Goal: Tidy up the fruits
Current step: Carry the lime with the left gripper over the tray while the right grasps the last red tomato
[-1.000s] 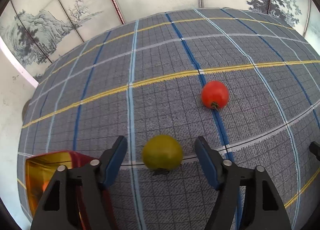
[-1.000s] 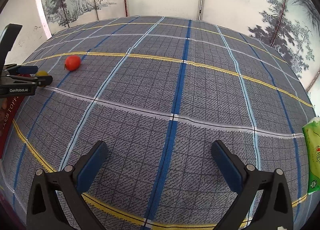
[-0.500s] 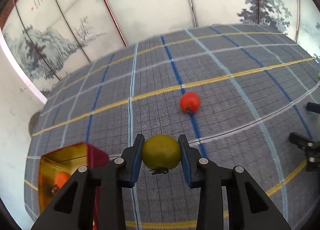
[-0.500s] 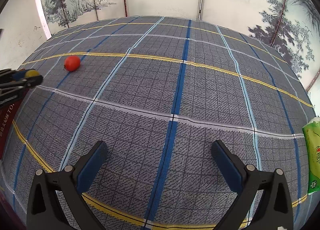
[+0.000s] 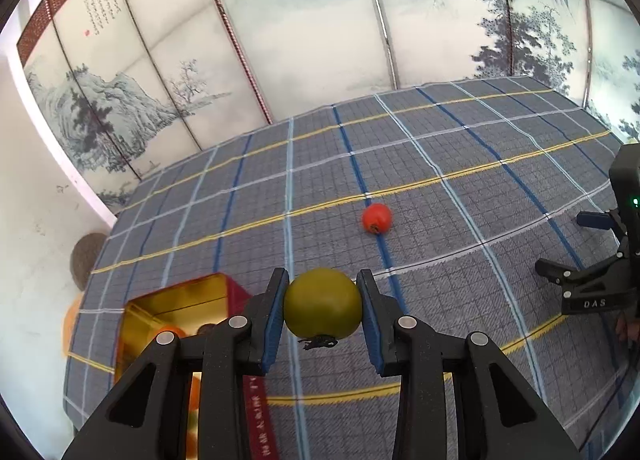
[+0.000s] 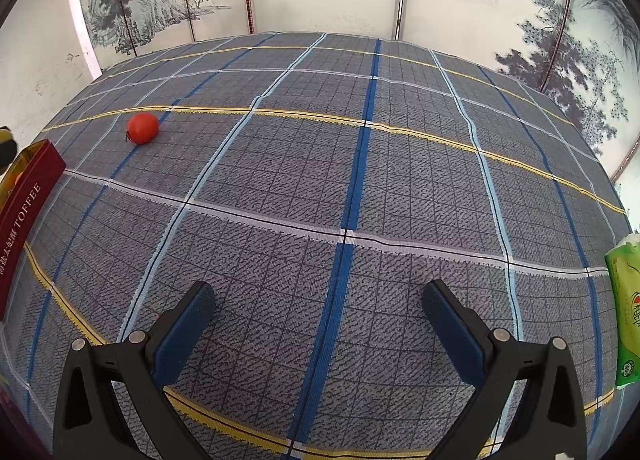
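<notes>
The left gripper (image 5: 322,310) clamps a green fruit (image 5: 322,309) squarely between its blue pads (image 5: 275,312), lifted clear of the plaid cloth (image 5: 440,220). A red fruit (image 5: 376,218) lies on the cloth well beyond the jaws; the open tin (image 5: 176,300) sits just left of them. The right gripper (image 6: 318,316) hangs with jaws spread wide, nothing between them.

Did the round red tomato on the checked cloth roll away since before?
No. In the right wrist view the round red tomato sits at the same crossing of blue stripe and yellow stripe on the checked cloth.
</notes>
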The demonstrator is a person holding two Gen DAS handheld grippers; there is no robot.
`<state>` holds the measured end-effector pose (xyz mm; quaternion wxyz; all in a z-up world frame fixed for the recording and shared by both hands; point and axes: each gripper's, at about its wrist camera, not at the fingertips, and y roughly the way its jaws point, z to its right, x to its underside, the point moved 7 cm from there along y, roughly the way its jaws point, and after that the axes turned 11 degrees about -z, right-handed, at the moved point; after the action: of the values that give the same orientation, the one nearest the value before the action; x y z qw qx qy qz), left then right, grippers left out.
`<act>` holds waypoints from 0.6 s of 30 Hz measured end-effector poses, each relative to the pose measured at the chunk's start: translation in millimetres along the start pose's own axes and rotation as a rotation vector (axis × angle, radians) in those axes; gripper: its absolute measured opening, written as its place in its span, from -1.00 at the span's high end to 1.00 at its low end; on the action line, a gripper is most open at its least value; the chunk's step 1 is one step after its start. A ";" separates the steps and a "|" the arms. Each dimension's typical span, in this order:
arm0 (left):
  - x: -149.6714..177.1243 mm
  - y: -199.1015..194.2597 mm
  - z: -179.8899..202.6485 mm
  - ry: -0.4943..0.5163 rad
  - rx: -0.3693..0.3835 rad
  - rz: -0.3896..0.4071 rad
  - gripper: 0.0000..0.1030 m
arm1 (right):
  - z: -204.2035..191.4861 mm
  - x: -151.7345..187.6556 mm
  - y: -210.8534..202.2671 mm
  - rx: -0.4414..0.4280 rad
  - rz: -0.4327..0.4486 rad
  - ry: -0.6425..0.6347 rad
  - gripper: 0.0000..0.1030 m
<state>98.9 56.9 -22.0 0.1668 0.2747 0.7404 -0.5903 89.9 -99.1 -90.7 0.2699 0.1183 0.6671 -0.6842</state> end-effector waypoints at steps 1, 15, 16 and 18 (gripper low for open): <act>1.7 -1.9 -2.0 -0.002 -0.001 0.001 0.30 | 0.2 0.0 0.1 0.001 0.000 0.002 -1.00; 32.8 -12.2 -32.0 -0.058 0.009 -0.011 0.30 | 4.8 -0.2 0.0 0.017 0.000 0.031 -0.99; 34.6 -12.6 -33.6 -0.062 0.010 -0.012 0.30 | 4.8 -0.3 0.0 0.017 0.000 0.031 -0.99; 40.3 -13.6 -39.1 -0.072 0.006 -0.012 0.30 | 4.8 -0.2 -0.1 0.017 0.000 0.031 -0.99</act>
<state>61.7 101.1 -24.8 0.1888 0.2496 0.7337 -0.6031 91.0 -103.8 -90.1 0.2586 0.1313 0.6652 -0.6881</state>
